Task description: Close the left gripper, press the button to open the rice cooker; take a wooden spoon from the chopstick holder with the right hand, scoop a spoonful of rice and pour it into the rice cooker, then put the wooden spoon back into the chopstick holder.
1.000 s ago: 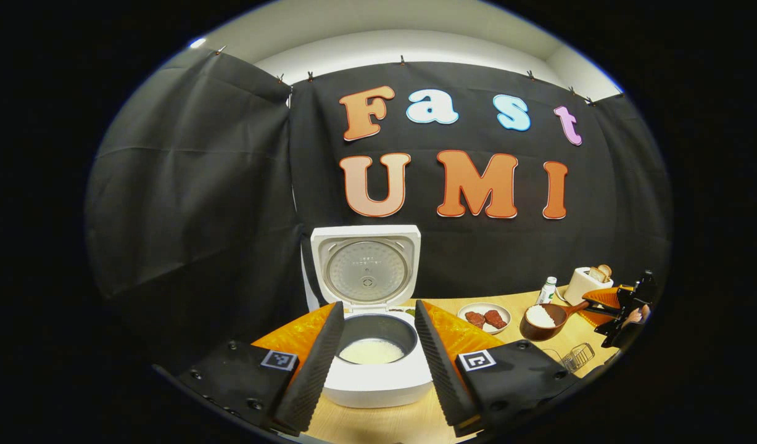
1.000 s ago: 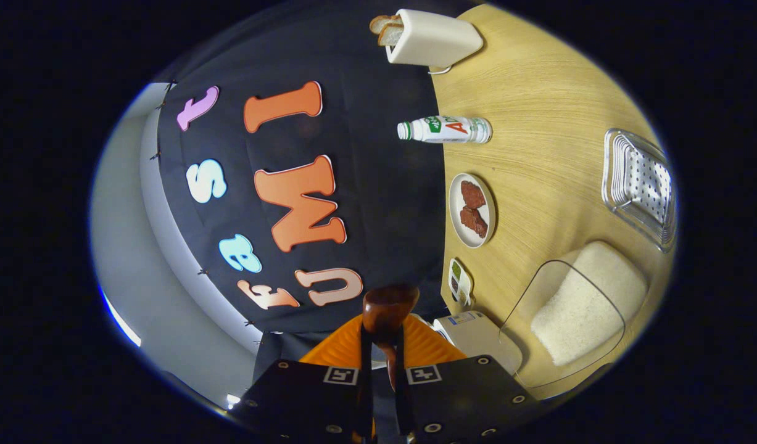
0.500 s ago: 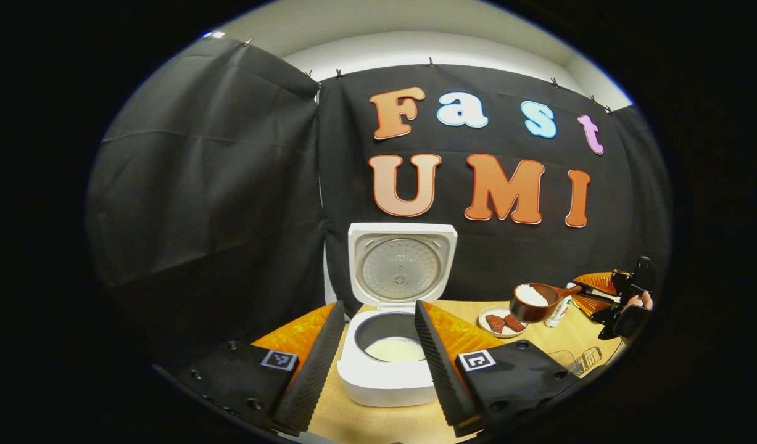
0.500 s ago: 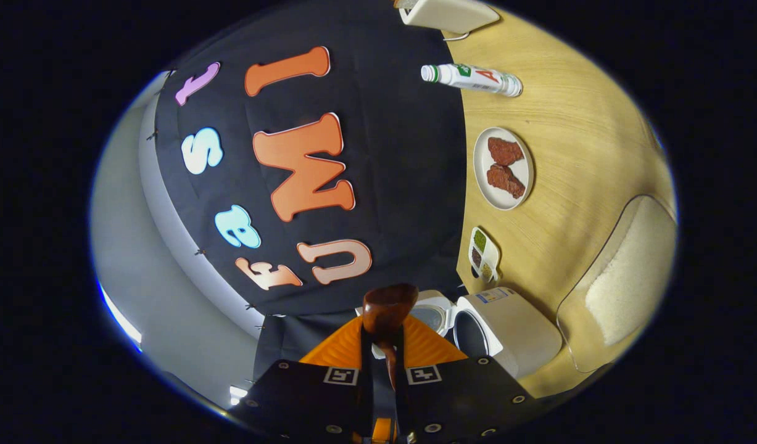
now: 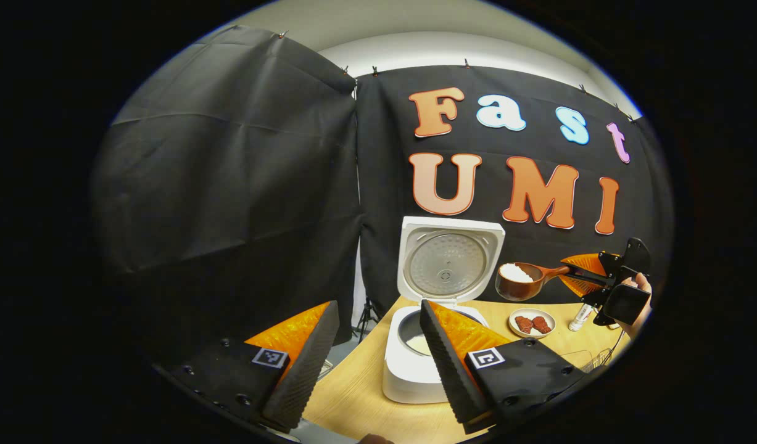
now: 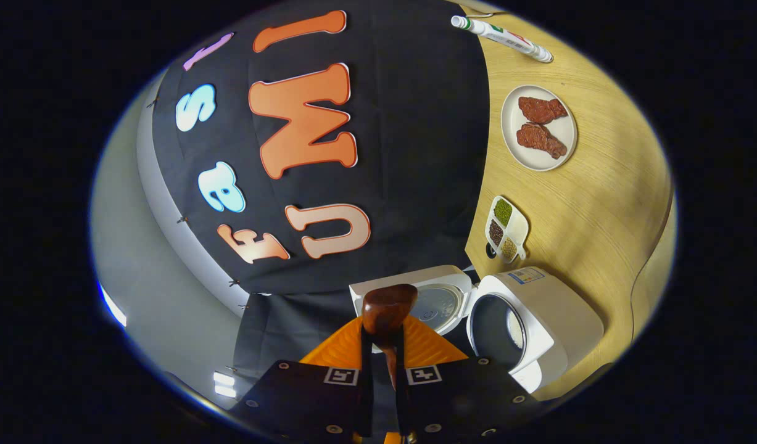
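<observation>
Left gripper view, read from 9 to 3 o'clock: the left gripper (image 5: pixel 373 364) is seen spread apart and grasping nothing, its 2 fingers framing the near side of the rice cooker (image 5: pixel 415 370), whose lid (image 5: pixel 449 262) is stood upright and whose pot holds some rice. At 3 o'clock the right gripper (image 5: pixel 579 275) is seen clenched on the handle of the wooden spoon (image 5: pixel 519 282), whose bowl is heaped with rice and held in the air just right of the lid, above the plate of meat (image 5: pixel 532 322). In the right gripper view the spoon's handle (image 6: pixel 385 320) is pinched between both fingers, with the cooker at 4 o'clock and a 3-compartment seasoning dish (image 6: pixel 506 227) beyond it on the table (image 6: pixel 600 203). Rice could be spilled on the table if the spoon is tipped before its bowl is over the pot mouth; the upright lid could be struck by a level approach. Open room is judged to lie above the pot, and the left fingers stand close to its front rim.
</observation>
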Motion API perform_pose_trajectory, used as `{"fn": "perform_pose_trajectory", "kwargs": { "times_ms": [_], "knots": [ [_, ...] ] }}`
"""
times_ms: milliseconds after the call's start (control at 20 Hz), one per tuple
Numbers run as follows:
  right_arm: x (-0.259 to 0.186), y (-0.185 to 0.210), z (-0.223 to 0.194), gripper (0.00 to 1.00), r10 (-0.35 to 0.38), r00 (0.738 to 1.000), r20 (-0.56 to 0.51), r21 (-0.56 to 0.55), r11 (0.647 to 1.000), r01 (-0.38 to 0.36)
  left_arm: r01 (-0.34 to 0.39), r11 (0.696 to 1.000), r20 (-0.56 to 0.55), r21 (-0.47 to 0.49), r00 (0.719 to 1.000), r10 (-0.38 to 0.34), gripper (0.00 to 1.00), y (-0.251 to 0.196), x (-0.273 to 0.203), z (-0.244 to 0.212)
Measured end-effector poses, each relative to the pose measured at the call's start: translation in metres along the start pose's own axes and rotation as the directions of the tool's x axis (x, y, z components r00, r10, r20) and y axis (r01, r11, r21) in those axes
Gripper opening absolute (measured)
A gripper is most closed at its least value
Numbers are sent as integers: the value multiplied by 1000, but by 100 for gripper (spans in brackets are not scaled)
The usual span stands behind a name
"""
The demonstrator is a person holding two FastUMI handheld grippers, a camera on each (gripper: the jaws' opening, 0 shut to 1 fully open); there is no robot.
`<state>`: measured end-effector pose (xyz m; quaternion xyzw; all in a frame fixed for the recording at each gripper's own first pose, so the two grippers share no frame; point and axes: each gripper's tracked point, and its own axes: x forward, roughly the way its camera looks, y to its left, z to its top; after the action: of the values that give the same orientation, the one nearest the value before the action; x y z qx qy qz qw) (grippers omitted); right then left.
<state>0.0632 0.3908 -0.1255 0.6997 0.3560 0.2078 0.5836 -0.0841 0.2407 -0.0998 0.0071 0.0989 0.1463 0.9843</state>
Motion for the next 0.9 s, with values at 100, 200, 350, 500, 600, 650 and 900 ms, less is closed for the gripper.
{"fn": "perform_pose_trajectory", "kwargs": {
  "times_ms": [100,200,350,500,600,650,900],
  "knots": [
    [17,-4,-7,14,-24,1000,0,-35,999,24,-23,1000,-4,7,1000,23,91,12,-3,-3],
    [34,-9,-14,14,-55,998,3,-93,994,55,-48,999,-3,23,999,48,91,22,-8,-4],
    [55,-22,-26,14,-116,993,16,-206,972,117,-68,997,-7,41,998,69,91,33,-14,-8],
    [68,-34,-33,14,-173,984,38,-355,918,175,-82,996,-18,41,996,83,91,45,-17,-14],
    [74,-37,-39,14,-201,979,44,-445,873,199,-92,995,-28,36,995,93,92,51,-19,-17],
    [75,-39,-41,14,-215,975,53,-494,843,213,-96,995,-31,35,995,97,92,52,-20,-19],
    [83,-42,-44,14,-263,960,94,-703,665,251,-87,995,-30,45,996,89,91,47,-19,-18]
  ]
}}
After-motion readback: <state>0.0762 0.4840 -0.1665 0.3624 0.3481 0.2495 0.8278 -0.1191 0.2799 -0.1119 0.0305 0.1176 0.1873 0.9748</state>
